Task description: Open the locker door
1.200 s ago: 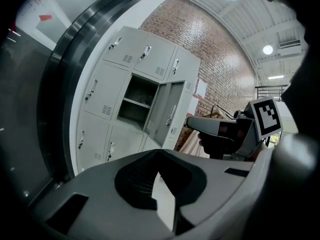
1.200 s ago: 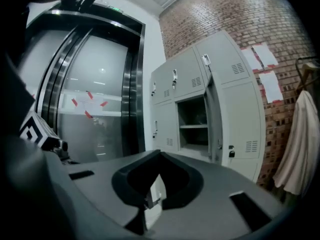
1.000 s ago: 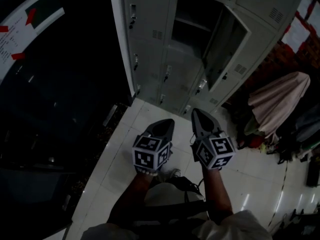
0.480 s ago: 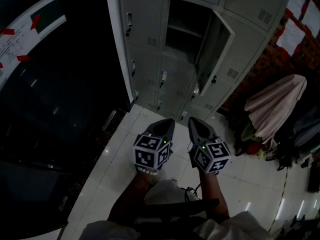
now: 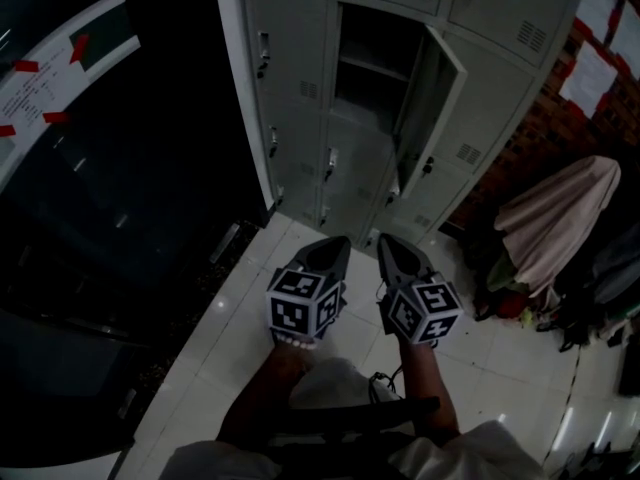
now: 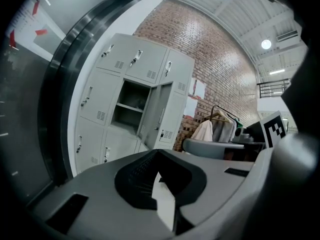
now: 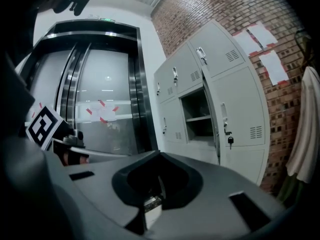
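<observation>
A grey bank of lockers (image 5: 300,88) stands ahead against a brick wall. One middle compartment (image 5: 372,58) is open, with a shelf inside. Its door (image 5: 428,98) is swung out to the right. The same open compartment (image 6: 130,104) appears in the left gripper view, and again as an open compartment (image 7: 196,115) in the right gripper view. My left gripper (image 5: 332,244) and right gripper (image 5: 388,240) are side by side over the white floor, well short of the lockers. Both are shut and hold nothing. The left gripper (image 6: 158,153) and right gripper (image 7: 159,155) each point at the lockers.
Dark glass lift doors (image 5: 100,218) with red tape marks fill the left side. A pale garment on a rack (image 5: 555,218) and dark clutter stand at the right by the brick wall (image 5: 600,78). Keys hang in several locker handles (image 5: 428,165). White tiled floor (image 5: 250,298) lies below.
The head view has swung, so the lockers look more upright and nearer the middle. Both grippers stay shut side by side, having shifted only slightly. The locker door stays open.
</observation>
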The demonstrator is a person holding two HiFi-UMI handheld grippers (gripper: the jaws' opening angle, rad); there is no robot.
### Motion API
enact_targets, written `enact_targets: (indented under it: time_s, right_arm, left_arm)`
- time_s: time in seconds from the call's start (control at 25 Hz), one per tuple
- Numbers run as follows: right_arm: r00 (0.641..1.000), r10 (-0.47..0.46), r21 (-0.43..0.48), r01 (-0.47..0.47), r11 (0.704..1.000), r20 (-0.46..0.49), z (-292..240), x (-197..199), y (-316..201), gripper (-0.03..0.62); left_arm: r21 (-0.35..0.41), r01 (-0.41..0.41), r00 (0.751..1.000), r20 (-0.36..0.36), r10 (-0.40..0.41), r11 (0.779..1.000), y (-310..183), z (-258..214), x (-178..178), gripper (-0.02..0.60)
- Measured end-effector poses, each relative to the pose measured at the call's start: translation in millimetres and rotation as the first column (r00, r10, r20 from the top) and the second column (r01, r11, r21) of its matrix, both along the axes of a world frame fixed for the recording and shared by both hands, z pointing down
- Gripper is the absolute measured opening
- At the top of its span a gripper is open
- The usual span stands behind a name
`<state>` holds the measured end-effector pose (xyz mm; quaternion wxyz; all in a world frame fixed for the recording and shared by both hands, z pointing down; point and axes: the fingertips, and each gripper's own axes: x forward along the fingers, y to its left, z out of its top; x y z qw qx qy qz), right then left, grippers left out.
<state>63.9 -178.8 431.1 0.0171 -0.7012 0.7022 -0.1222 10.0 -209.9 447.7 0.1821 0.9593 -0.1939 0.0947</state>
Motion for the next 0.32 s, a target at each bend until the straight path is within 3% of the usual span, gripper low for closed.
enact_targets:
  time_s: [0.32]
  right_arm:
    - [1.0,-0.014,-0.004,0.014,1.0,-0.001,1.5,-1.2,-2.8,0.003]
  left_arm:
    - [0.0,0.009,1.0,0.0,-0.009,1.0,-2.2,0.9,0.2,-0.006]
